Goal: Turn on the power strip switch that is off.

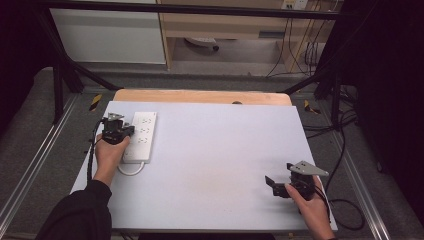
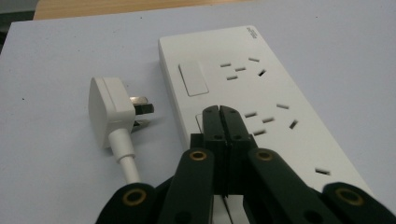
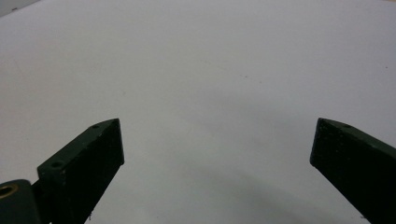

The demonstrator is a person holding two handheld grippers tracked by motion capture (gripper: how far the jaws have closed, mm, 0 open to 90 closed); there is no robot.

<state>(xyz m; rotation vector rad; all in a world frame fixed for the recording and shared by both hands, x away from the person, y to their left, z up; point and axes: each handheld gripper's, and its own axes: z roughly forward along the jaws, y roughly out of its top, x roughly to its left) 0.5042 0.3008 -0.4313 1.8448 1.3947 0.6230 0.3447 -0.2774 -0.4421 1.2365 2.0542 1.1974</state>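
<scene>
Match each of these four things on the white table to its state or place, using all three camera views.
Things:
1. left tongs
2. right tongs
3. white plug
4. power strip

States or places:
A. wide open over bare table
B. lying unplugged beside the strip
C. shut, tips over the strip
D. flat at the table's left side, sockets free

Pairs: 1-C, 2-A, 3-B, 4-D

Wide bare stretch of white tabletop across the middle and right, nothing in the way there. Far-left strip blocked by long white plastic power strip, lying flat, white cord looping at its near end. Just beside it, apart, loose white three-pin plug on its side, narrow gap of bare surface between.
</scene>
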